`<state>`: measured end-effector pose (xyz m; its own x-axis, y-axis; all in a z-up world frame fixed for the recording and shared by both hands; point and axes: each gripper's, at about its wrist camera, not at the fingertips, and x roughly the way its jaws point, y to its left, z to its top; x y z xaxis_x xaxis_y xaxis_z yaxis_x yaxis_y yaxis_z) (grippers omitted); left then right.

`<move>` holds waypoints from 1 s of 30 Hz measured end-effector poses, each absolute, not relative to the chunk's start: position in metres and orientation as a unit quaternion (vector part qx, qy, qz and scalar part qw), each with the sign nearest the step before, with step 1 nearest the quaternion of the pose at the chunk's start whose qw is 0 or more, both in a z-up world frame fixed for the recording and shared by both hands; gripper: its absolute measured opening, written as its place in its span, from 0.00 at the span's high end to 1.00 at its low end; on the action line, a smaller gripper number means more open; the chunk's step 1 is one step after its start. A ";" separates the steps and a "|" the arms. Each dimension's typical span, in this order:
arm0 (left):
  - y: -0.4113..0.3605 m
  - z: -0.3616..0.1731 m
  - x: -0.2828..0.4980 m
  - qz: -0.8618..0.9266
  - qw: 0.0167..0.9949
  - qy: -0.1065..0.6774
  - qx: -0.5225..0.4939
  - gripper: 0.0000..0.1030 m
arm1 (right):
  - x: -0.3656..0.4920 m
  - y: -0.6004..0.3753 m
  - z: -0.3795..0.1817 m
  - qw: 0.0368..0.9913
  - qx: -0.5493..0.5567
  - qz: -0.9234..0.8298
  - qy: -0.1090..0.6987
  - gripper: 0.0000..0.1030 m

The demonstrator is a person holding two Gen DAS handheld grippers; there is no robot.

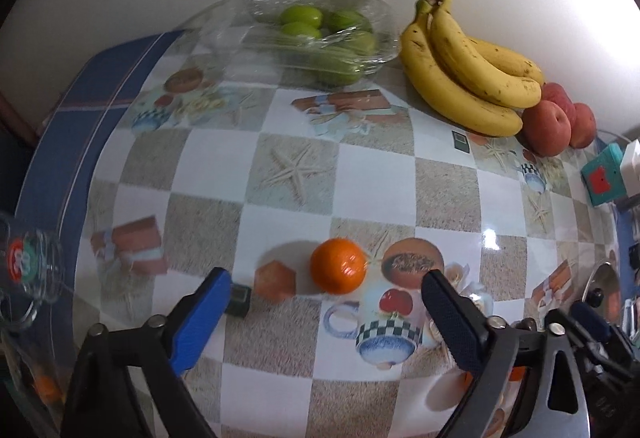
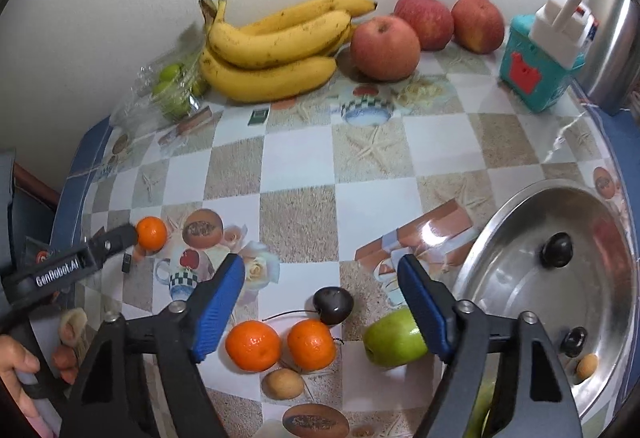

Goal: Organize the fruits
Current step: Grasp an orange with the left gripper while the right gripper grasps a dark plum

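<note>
1. Between my left gripper's (image 1: 326, 288) spread jaws sits a lone tangerine (image 1: 338, 265), untouched, lined up for pickup.
2. Right of that tangerine, my right gripper (image 2: 320, 290) gapes above two tangerines (image 2: 253, 345), gripping nothing.
3. Beyond it, bananas (image 1: 460, 69) are grouped by the wall.

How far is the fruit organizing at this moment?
Done: bananas and red apples sit grouped by the wall; small fruits lie in the steel bowl. In hand: nothing; left gripper brackets one orange. Left: two oranges, green apple, dark plum.
</note>
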<state>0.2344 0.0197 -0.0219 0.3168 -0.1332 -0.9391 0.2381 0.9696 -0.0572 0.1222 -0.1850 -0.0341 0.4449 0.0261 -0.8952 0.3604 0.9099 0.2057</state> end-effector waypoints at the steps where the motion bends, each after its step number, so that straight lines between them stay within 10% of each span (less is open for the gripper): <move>1: 0.017 -0.023 0.236 -0.115 0.810 0.574 0.049 0.15 | 0.123 -0.185 -0.038 0.825 0.188 -0.100 0.523 0.33; 16: 0.005 -0.052 0.251 -0.109 0.790 0.600 0.055 0.61 | 0.123 -0.188 -0.073 0.798 0.211 -0.093 0.557 0.64; 30: 0.019 -0.044 0.234 -0.103 0.798 0.594 0.012 0.62 | 0.118 -0.193 -0.072 0.797 0.218 -0.097 0.555 0.74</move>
<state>0.2336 0.0193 -0.0438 0.2736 -0.1512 -0.9499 0.1787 0.9784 -0.1042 0.1185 -0.1928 -0.0725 0.3658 0.0870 -0.9266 0.3975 0.8856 0.2401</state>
